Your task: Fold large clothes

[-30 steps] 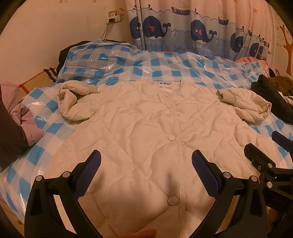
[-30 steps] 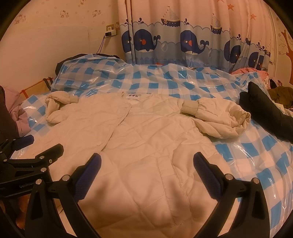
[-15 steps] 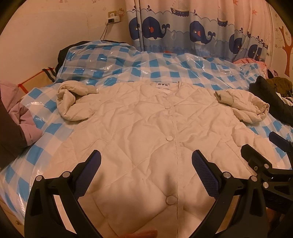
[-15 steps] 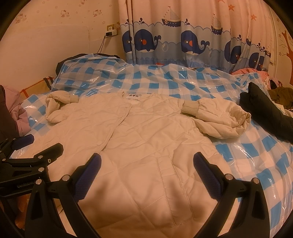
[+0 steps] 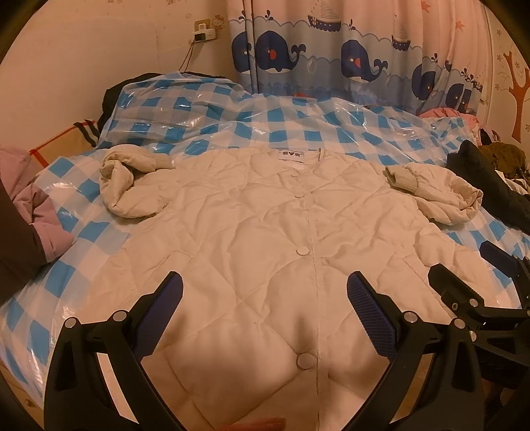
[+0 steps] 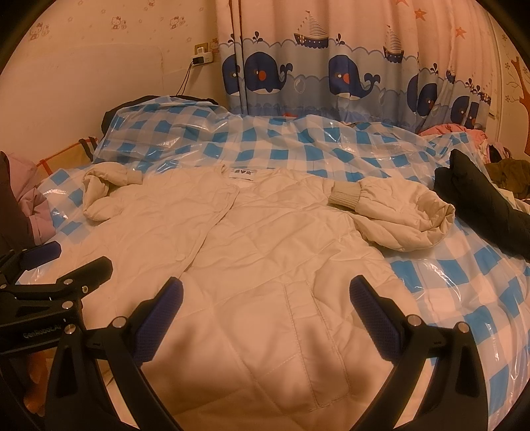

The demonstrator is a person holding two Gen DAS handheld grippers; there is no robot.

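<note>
— Across the bed, item one?

— Cream quilted jacket [image 5: 251, 232], laid flat, front up, snaps closed along the placket, collar label toward 12 o'clock. It lay on a blue-and-white checked plastic sheet [image 5: 232, 112]. Hem ran under both grippers at 6 o'clock.

— Sleeves?

— Both bent inward. Left sleeve [image 5: 129, 185] bunched at 10 o'clock, cuff resting on the shoulder. Right sleeve [image 6: 397, 212] curled at 2 o'clock, ribbed cuff lying on the chest panel, elbow loop hanging over onto the sheet.

— Grippers?

— Left gripper [image 5: 265, 311] hovered above the lower placket, jaws spread wide, nothing between the blue pads. Right gripper [image 6: 265, 315] hovered above the pocket panel, jaws likewise spread wide and empty. Each showed in the other's view: the right one at 3 o'clock in the left wrist view, the left one at 9 o'clock in the right wrist view.

— Edges and free room?

— Bare checked sheet bordered the jacket at 9 o'clock and at 3 to 4 o'clock. A wide band of sheet lay beyond the collar at 12 o'clock, up to the whale-print curtain [image 6: 331, 73].

— Obstructions?

— Dark garment [image 6: 477, 205] at 3 o'clock, just beside the right sleeve loop. Pink clothing [image 5: 36, 205] at 9 o'clock on the sheet's edge, apart from the left sleeve. Wall socket with cable [image 5: 203, 31] at 11 o'clock, well apart.
</note>
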